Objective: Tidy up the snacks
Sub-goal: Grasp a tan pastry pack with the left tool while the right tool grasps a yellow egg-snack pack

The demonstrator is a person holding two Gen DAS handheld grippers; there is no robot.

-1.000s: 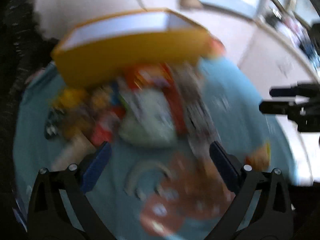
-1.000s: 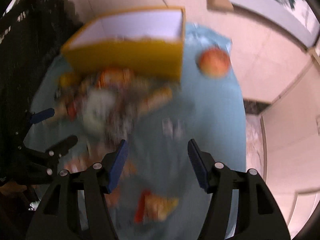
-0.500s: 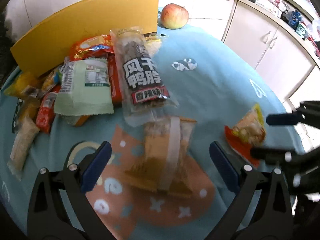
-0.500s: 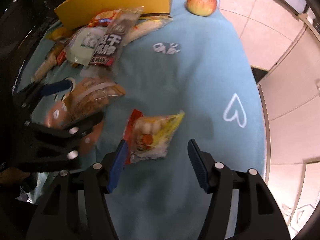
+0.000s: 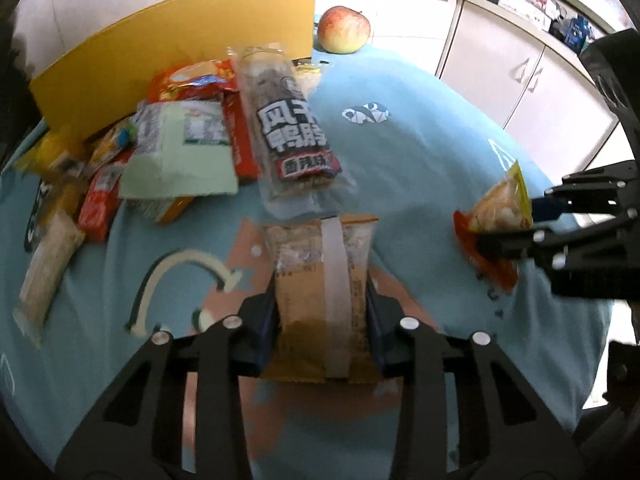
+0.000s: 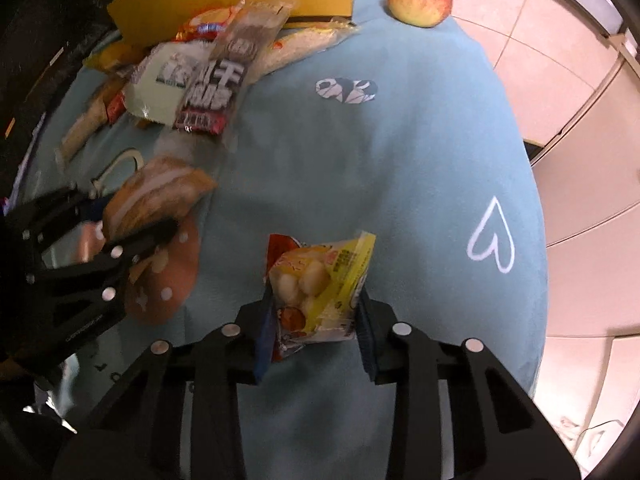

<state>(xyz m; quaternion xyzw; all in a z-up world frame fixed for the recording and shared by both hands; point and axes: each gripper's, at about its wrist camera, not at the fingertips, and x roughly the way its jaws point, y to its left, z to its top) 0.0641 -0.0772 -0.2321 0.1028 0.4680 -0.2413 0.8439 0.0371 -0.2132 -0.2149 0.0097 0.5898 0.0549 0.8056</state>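
You are at the beginning of the sorting, as far as I can judge. Nearest to you, your left gripper (image 5: 322,322) has its jaws closing on the brown snack packet (image 5: 320,276), and the pads seem already to press its two sides; it lies on the table (image 5: 420,152), on the near side of the yellow box (image 5: 180,56) and well apart from it. Your right gripper (image 6: 314,326) is closing its jaws in the same way on the yellow and red packet (image 6: 316,284), which stands between the pads, also far on the near side of the box.

Further away, the heap of snacks (image 5: 188,136) with the long dark packet (image 5: 292,128) lies just in front of the box, touching its wall. I cannot see inside the box, so I cannot tell whether anything is in it. The apple (image 5: 343,29) sits beside the far right corner of the box.

So nearly everything is left: both held packets and the whole heap.
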